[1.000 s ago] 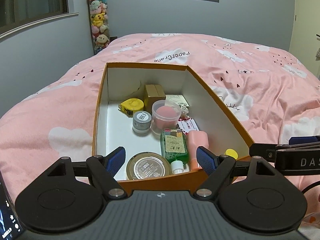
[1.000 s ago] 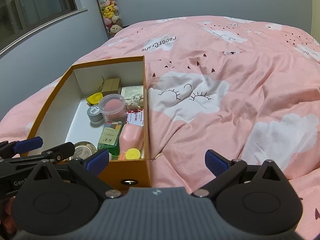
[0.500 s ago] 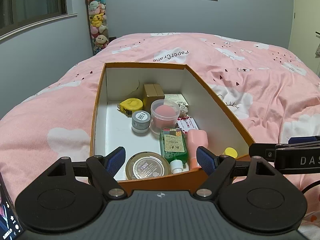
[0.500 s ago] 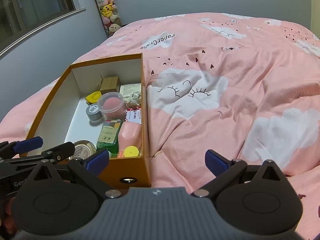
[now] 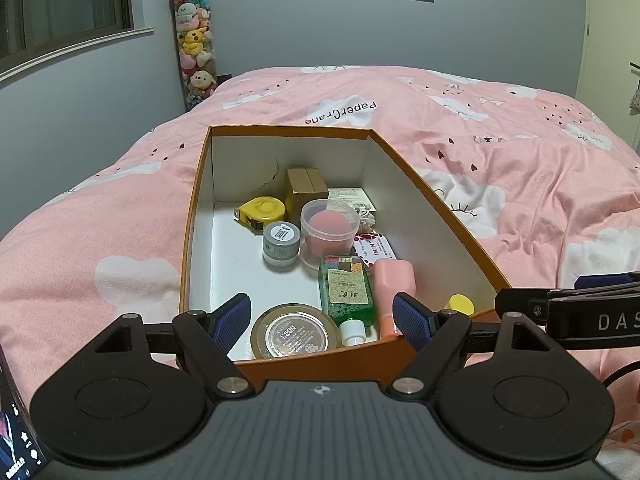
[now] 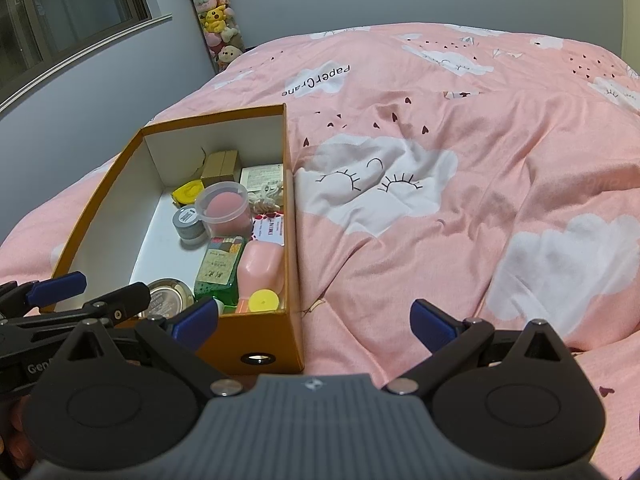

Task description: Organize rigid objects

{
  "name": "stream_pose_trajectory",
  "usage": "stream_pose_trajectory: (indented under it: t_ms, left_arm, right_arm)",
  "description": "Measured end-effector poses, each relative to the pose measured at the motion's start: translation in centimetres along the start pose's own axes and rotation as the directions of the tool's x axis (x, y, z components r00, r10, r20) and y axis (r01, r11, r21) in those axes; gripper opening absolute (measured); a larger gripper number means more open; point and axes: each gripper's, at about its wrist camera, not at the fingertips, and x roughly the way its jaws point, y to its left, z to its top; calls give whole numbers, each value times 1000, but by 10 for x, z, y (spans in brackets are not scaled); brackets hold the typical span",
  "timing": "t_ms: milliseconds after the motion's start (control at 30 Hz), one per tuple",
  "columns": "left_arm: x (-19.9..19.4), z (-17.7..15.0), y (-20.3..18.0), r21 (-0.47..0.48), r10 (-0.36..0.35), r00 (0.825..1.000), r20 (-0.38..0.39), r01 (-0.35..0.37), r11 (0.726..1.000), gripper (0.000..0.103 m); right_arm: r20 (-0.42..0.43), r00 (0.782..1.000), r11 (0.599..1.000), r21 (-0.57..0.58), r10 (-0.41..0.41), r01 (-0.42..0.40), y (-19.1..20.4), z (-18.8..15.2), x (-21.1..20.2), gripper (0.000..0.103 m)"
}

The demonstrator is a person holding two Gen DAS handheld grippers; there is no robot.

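An orange cardboard box (image 5: 192, 216) (image 6: 290, 240) sits on the pink bed. Inside it lie a round tin (image 5: 294, 334), a green bottle (image 5: 347, 292) (image 6: 219, 272), a pink bottle with a yellow cap (image 5: 394, 282) (image 6: 262, 266), a clear cup holding a pink sponge (image 5: 329, 227) (image 6: 224, 208), a grey jar (image 5: 281, 242), a yellow tape measure (image 5: 262, 210) and a brown carton (image 5: 306, 188). My left gripper (image 5: 322, 318) stands open over the box's near wall, holding nothing. My right gripper (image 6: 316, 318) is open above the near right corner of the box, also holding nothing.
The pink quilt (image 6: 460, 200) with white clouds spreads wide to the right of the box. A tall clear tube of plush toys (image 5: 194, 36) stands against the grey wall at the back left, below a window.
Both cameras have pulled back and risen slightly; the box looks a little farther away. Nothing in the box has shifted, and both grippers have stayed open.
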Motion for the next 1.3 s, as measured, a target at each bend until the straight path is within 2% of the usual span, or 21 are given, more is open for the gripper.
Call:
stream_pose_trajectory:
  t_ms: [1300]
  left_arm:
    - [-1, 0, 1, 6, -13, 1000, 2, 13, 1000, 94]
  right_arm:
    - [-10, 1000, 1000, 2, 3, -3, 1, -2, 2, 100]
